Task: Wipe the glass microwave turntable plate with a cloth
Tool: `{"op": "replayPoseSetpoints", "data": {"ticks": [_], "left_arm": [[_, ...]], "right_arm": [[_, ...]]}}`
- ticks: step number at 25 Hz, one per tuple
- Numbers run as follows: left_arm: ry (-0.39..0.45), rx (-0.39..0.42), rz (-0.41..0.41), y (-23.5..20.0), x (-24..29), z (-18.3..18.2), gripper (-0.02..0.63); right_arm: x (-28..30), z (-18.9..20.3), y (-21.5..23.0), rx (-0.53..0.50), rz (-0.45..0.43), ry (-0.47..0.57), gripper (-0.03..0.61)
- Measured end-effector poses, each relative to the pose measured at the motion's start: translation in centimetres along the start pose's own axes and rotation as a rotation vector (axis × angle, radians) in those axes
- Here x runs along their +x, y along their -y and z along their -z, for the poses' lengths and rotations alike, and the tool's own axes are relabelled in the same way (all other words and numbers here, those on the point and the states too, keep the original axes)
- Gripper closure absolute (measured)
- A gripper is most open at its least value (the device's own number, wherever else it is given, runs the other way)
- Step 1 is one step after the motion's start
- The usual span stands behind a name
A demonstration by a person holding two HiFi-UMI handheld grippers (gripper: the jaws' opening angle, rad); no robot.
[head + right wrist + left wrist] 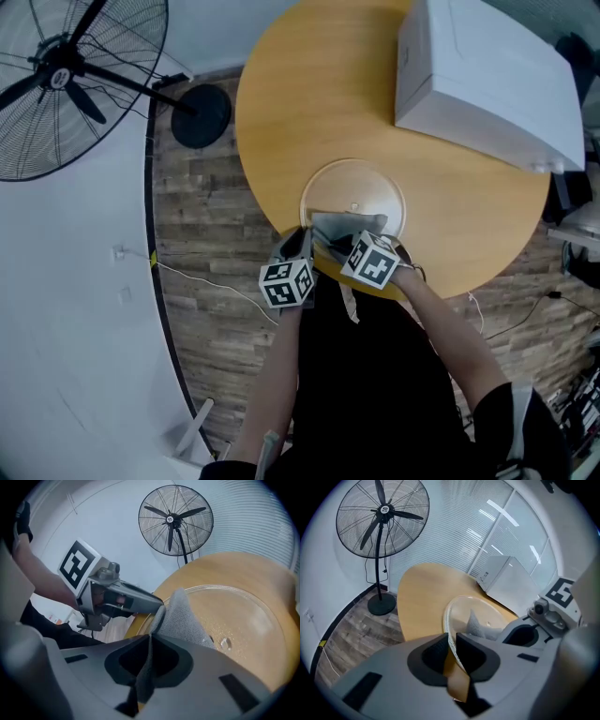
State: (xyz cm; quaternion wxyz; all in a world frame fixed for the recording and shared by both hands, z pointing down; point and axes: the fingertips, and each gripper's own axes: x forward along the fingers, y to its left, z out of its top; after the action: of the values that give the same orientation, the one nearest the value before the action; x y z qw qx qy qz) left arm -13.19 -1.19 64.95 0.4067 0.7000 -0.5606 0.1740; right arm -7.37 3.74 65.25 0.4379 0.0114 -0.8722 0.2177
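The clear glass turntable plate (pixel 353 192) lies on the round wooden table (pixel 281 103), near its front edge. My left gripper (pixel 302 241) is shut on the plate's near rim (pixel 451 641), which runs between its dark pads. My right gripper (pixel 349 242) is shut on a grey cloth (pixel 180 618). The cloth stands up from the jaws and rests on the near part of the plate (pixel 239 616). In the right gripper view the left gripper (pixel 117 599) sits just left of the cloth, at the rim. The two grippers are close together, side by side.
A white microwave (pixel 487 75) stands at the table's far right. A large pedestal fan (pixel 56 75) with a black round base (pixel 200 115) stands on the wooden floor to the left. A curved white wall runs along the left. Cables trail on the floor.
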Motion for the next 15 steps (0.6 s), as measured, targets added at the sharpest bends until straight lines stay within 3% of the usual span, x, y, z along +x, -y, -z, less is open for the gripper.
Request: {"op": "replayPoseSetpoints", "data": {"ticks": [6, 15], "left_arm": [[-0.001, 0.057, -0.014, 0.2, 0.1, 0.1, 0.565], [0.006, 0.08, -0.025, 0.4, 0.1, 0.1, 0.565]], "right_arm": [[-2.3, 1.1, 3.1, 0.079, 0.056, 0.05, 0.555], [-6.0, -0.4, 11.5, 0.251, 0.199, 0.149, 0.555]]}}
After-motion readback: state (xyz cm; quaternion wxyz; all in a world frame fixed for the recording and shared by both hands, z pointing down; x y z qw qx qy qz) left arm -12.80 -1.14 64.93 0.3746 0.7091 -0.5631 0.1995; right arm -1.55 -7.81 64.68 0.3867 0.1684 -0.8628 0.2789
